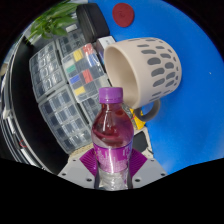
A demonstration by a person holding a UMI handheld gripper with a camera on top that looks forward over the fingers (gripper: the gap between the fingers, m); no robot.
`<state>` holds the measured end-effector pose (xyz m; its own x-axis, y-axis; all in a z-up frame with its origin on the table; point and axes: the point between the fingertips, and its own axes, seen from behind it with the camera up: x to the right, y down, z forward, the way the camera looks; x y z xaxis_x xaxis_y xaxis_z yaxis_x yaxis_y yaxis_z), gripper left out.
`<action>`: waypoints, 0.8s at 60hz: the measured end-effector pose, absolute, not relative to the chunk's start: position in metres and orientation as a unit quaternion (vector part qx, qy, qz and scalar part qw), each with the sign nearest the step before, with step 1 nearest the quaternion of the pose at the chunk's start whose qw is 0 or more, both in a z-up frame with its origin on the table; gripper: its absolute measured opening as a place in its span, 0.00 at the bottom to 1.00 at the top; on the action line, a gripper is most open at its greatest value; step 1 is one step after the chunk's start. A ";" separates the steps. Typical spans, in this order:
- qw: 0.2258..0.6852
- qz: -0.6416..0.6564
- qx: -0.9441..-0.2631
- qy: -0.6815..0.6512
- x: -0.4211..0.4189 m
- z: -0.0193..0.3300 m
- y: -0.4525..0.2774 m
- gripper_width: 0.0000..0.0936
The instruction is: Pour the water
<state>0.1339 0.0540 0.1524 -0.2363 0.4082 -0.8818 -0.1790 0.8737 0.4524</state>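
My gripper [112,165] is shut on a clear plastic bottle [112,135] with a purple cap and a purple label. The purple pads [86,160] press on the bottle's lower body from both sides. The bottle stands upright between the fingers. Just beyond the bottle, up and to the right, is a beige cup [145,68] with grey oval marks and a yellow handle [146,112]. The cup appears tipped, its open mouth facing left toward a clear box. Both are over a blue surface [190,110].
A clear plastic organiser box [62,80] with small coloured items inside lies left of the cup. A round red object [122,14] sits on the blue surface beyond the cup. Green leaves [52,18] show at the far left.
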 end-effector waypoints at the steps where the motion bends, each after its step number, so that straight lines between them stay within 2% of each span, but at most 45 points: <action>1: 0.613 0.241 0.079 0.749 0.134 0.152 0.054 0.40; 6: 0.613 0.235 0.077 0.750 0.133 0.153 0.050 0.40; 11: 0.612 0.213 0.033 0.761 0.130 0.154 0.053 0.40; 18: 0.619 0.125 -0.092 0.769 0.122 0.163 0.046 0.40; 28: 0.620 -0.073 -0.270 0.733 0.118 0.216 -0.013 0.41; 33: 0.583 -0.177 -0.365 0.704 0.116 0.229 -0.047 0.40; 36: 0.557 -0.240 -0.411 0.681 0.118 0.226 -0.069 0.41; 39: 0.519 -0.295 -0.457 0.660 0.119 0.232 -0.089 0.41; 48: 0.422 -0.411 -0.517 0.622 0.127 0.210 -0.158 0.42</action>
